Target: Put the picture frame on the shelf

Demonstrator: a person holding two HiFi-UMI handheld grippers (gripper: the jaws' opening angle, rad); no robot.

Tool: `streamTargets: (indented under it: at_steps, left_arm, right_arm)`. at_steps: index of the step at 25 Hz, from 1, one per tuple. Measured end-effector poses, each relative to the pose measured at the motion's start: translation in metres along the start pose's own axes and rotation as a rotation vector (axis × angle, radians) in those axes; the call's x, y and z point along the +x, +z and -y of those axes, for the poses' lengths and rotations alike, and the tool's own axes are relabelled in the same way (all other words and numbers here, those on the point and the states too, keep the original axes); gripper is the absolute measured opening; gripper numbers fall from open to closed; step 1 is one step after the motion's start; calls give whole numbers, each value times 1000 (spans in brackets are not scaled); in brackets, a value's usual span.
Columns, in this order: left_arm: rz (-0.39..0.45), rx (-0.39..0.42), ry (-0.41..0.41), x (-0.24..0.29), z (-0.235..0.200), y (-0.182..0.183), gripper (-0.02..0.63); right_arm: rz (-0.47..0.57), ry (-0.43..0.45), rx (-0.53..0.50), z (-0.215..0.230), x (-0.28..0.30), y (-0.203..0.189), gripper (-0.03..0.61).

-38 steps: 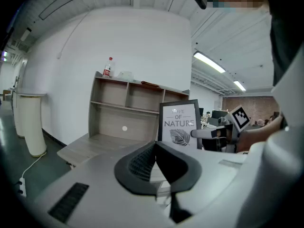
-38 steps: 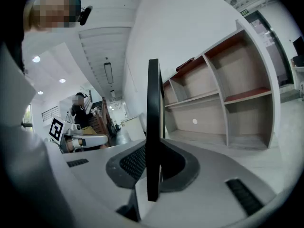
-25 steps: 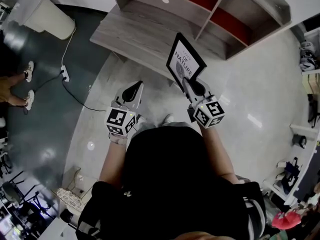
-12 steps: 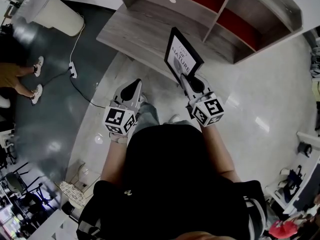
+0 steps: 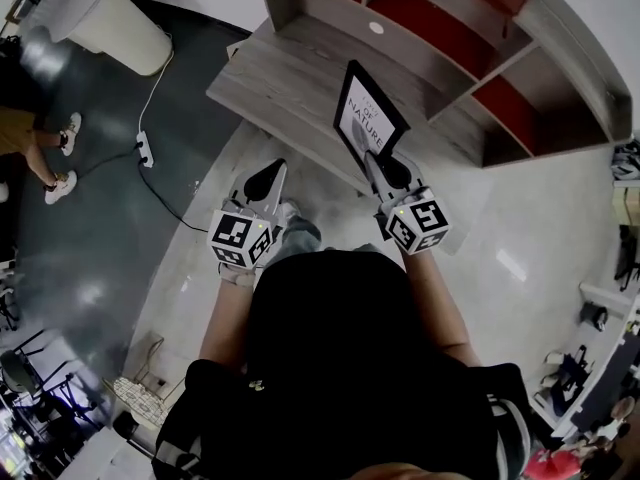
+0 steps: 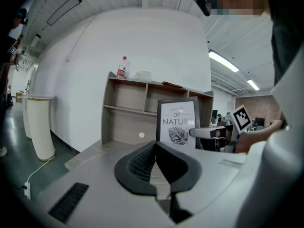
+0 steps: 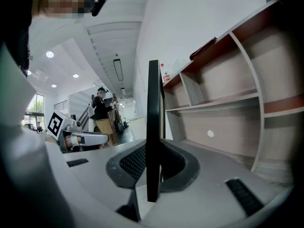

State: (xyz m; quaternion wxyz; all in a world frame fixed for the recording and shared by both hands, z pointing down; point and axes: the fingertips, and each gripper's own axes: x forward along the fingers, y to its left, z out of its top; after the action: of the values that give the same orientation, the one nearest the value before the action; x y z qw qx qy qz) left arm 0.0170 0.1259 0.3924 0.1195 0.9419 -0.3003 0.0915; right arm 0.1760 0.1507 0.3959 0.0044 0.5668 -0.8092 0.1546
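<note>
The picture frame (image 5: 368, 118), black-edged with a leaf print and the words "of nature", stands upright in my right gripper (image 5: 376, 161), which is shut on its lower edge. It is held over the floor just in front of the grey wooden shelf (image 5: 300, 78). In the right gripper view the frame (image 7: 153, 122) shows edge-on between the pads, with the shelf's compartments (image 7: 223, 122) beyond. My left gripper (image 5: 270, 175) hangs to the left, shut and empty. From the left gripper view (image 6: 155, 145) the frame's front (image 6: 178, 123) faces me.
A white round column (image 5: 110, 13) stands at the far left, and a power strip with its cable (image 5: 145, 148) lies on the dark floor. A person's feet (image 5: 60, 158) are at the left edge. A bottle (image 6: 122, 68) stands on the shelf's top.
The shelf has come nearer and shifted right in the head view as the person walks toward it. The frame stays in the right gripper, and both grippers keep their stance.
</note>
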Motion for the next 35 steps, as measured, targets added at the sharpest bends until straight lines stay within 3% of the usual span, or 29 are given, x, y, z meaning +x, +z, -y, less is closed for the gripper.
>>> streamTargets:
  at_steps: [8,15,35]
  left_arm:
    - [8,-26,-1,2,-102,15,9]
    - [-14,-47,10,3,-163,18,9]
    - [-51,-128,121,84,-209,30,9]
  right_arm:
    - [-25,-16,23,-6,111,10,43]
    - [-49,-31,32,-4,177,6,43]
    - [-172,48,65,102,280,-21,43]
